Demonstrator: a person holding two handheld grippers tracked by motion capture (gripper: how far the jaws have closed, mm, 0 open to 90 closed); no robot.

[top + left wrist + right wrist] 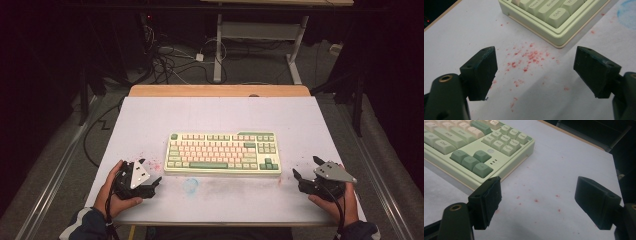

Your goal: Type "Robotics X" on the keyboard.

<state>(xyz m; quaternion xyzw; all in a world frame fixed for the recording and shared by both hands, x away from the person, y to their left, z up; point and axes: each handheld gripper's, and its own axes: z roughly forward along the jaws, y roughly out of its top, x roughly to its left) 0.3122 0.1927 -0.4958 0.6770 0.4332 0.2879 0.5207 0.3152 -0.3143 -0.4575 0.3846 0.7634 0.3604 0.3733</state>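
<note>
The keyboard (pixel 223 153) lies flat on the table (pixel 210 112), in the stretch between the two grippers. The left gripper (pixel 150 172) sits just off the keyboard's near left corner, jaws spread wide with nothing between them; ahead of its jaws lie scattered specks (pixel 529 56) on the table, and the keyboard corner beyond those. The right gripper (pixel 306 167) sits off the keyboard's near right corner, a little farther out, jaws likewise apart, the keyboard ahead and to its left. A smudge (pixel 190 185) lies on the table before the keyboard's front edge.
</note>
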